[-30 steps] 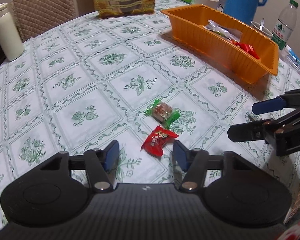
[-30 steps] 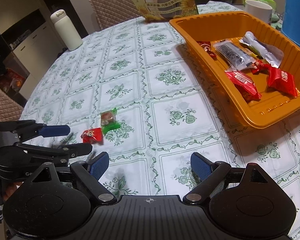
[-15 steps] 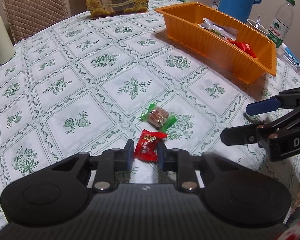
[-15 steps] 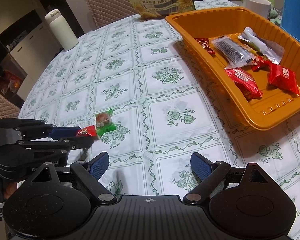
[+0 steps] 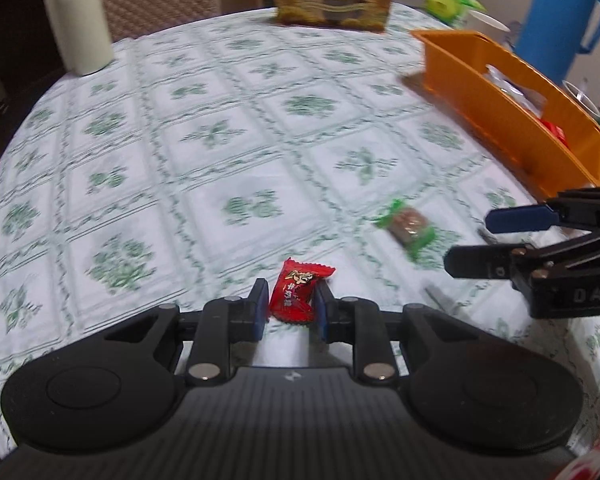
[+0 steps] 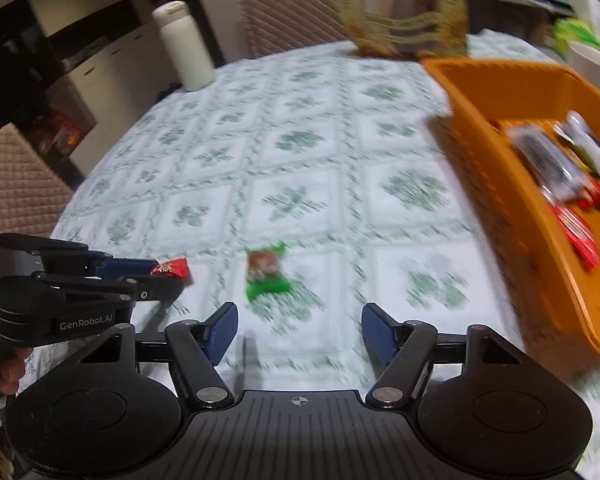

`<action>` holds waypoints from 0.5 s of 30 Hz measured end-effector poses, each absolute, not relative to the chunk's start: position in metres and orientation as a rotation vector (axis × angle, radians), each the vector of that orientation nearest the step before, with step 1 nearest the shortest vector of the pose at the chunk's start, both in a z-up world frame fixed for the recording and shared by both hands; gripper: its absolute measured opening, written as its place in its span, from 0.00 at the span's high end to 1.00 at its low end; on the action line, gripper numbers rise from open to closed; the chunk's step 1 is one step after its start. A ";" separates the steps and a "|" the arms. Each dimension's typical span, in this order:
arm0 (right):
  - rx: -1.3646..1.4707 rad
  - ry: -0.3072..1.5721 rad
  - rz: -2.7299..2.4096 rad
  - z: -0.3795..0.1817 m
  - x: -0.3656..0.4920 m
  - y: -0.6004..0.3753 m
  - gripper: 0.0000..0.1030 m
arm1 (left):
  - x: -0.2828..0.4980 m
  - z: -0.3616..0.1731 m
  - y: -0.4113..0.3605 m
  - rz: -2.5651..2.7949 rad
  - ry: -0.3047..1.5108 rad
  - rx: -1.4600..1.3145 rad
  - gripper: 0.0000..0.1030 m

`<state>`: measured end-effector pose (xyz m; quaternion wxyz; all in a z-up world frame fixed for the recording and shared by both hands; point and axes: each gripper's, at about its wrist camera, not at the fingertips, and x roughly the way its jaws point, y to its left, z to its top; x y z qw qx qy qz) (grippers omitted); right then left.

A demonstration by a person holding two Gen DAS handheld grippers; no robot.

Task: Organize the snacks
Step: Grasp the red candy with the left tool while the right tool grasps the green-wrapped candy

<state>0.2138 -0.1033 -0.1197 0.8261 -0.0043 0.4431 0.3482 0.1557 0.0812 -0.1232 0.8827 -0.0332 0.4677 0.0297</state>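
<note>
Status: pick phase, two loose sweets on the tablecloth (image 5: 228, 152), tray partly filled.
Left gripper (image 5: 291, 299): jaws closed on the red wrapped candy (image 5: 298, 296); a second ago they stood wide with the candy lying ahead of them on the cloth. Pads press both sides of the wrapper.
Right gripper (image 6: 298, 334): jaws have just been closing from a wider setting, now roughly half apart, nothing between them. The green wrapped candy (image 6: 266, 272) lies on the cloth just ahead of the fingertips, untouched.
Change in view: both cameras have swung; the green candy, earlier off to the left of the right gripper's line, now sits near its centre.
Destination: orange tray (image 6: 532, 208), to the right, well apart from both sweets, already holding several packets.
Meaning for task: red candy appears secured and ready for lift and transfer; green candy is probably the next grasp, pending advance of the right jaws around it.
Risk: thin wrapper may slip if only its edge is pinched.
</note>
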 end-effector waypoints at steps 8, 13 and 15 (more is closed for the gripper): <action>-0.118 0.901 0.803 -0.130 0.226 -0.064 0.54 | 0.154 -0.122 0.085 0.082 0.970 -0.104 0.77; -0.187 0.865 0.803 -0.131 0.224 -0.052 0.56 | 0.157 -0.123 0.084 0.072 0.969 -0.105 0.68; -0.221 0.850 0.803 -0.132 0.222 -0.049 0.63 | 0.159 -0.124 0.084 0.076 0.967 -0.105 0.68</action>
